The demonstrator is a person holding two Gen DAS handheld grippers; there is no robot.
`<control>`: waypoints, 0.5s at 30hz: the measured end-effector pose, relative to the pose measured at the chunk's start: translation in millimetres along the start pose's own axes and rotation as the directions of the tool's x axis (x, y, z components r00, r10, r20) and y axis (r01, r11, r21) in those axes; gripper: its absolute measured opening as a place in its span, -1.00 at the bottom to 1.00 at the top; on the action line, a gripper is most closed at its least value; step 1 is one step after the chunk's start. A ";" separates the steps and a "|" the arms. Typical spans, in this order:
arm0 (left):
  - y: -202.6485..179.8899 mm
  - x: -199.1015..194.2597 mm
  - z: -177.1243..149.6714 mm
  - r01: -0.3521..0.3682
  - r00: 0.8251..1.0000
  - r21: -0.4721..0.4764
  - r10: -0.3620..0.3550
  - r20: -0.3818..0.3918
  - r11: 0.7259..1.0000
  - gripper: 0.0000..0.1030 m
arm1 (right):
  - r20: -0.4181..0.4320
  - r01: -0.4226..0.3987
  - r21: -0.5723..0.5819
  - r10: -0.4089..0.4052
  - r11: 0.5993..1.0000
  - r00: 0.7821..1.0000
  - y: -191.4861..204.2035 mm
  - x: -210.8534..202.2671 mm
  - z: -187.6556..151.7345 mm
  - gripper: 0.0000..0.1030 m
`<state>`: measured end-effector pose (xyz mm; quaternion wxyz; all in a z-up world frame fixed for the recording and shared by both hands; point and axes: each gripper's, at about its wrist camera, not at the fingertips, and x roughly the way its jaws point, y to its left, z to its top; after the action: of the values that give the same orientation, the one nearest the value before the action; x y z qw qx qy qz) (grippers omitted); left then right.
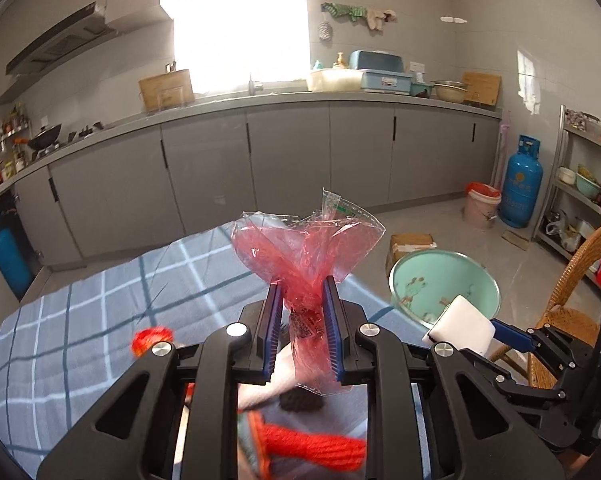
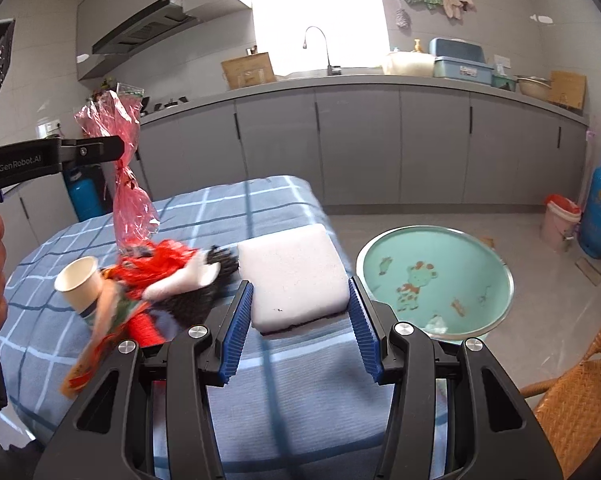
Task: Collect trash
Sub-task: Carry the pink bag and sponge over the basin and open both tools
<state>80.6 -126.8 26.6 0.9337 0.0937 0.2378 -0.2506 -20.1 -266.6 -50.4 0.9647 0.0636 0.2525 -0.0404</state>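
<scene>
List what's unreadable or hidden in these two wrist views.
- Printed label on the red plastic wrapper: left wrist view, crumpled and partly behind the left gripper, too small to read.
- Heap beside the paper cup: right wrist view, motion-blurred; items can't be told apart.
- Underside of the white foam block: hidden in the right gripper.
- White scrap in the teal basin: too small to identify.

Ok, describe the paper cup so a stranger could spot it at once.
Find the table with the blue checked cloth. On its left side is a heap of trash; the cup lies tipped at the heap's left edge, mouth up. It is the only pale, round, open-mouthed thing there.
</scene>
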 end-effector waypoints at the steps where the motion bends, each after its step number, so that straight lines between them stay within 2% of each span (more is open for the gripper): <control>1: -4.1 4.8 3.4 0.004 1.000 0.003 -0.004 0.003 1.000 -0.59 | 0.001 0.013 0.005 -0.013 1.000 1.000 -6.8 2.3 2.5 -0.07; 10: -60.2 65.8 33.2 0.092 0.996 0.021 -0.092 -0.016 0.995 -0.59 | -0.002 0.137 0.063 -0.137 0.989 0.991 -77.7 27.7 22.1 -0.06; 15: -89.1 100.2 35.9 0.138 0.989 0.021 -0.136 -0.050 0.990 -0.59 | -0.021 0.184 0.084 -0.183 0.979 0.983 -108.3 42.7 25.4 -0.06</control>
<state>125.5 -256.1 3.7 0.9071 0.0948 0.2630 -0.3148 17.4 -379.2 -60.6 0.9515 0.0818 0.2617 -0.1394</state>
